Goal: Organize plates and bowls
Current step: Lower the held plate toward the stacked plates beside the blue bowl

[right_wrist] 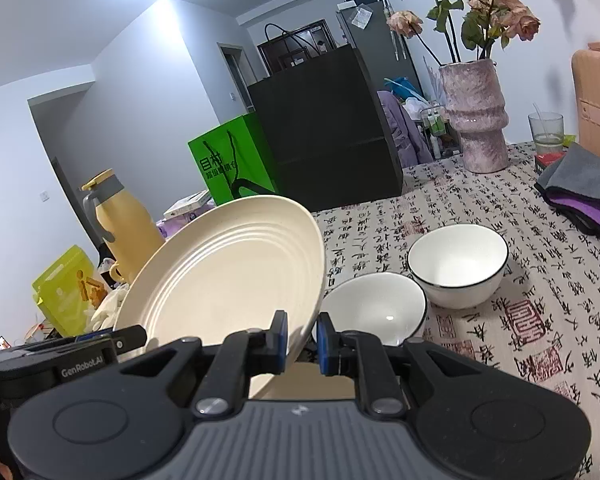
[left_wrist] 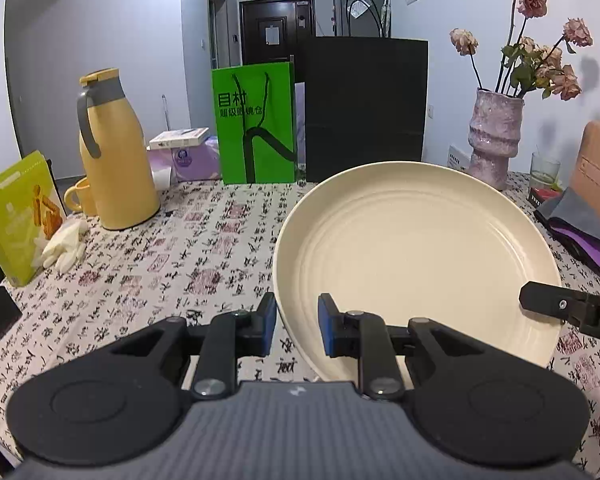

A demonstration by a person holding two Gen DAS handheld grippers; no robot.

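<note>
A large cream plate (left_wrist: pixel 412 256) with ridged rings hangs above the patterned tablecloth, held by both grippers. My left gripper (left_wrist: pixel 297 326) is shut on its near left rim. The right gripper (left_wrist: pixel 540 300) reaches in over the plate's right edge. In the right wrist view the plate (right_wrist: pixel 228 272) tilts up to the left, and my right gripper (right_wrist: pixel 302 342) is shut on its lower rim. The left gripper (right_wrist: pixel 132 336) pokes in at the plate's lower left. Two white bowls with thin dark rims sit on the table just right of the plate, a nearer one (right_wrist: pixel 374 306) and a farther one (right_wrist: pixel 458 264).
A yellow jug (left_wrist: pixel 112 152) with a mug, a green snack box (left_wrist: pixel 20 216) and white gloves (left_wrist: pixel 66 246) stand at the left. A green bag (left_wrist: pixel 256 124) and a black bag (left_wrist: pixel 364 108) line the back. A vase of dried roses (left_wrist: pixel 494 136), a glass and a folded cloth (right_wrist: pixel 580 188) are at the right.
</note>
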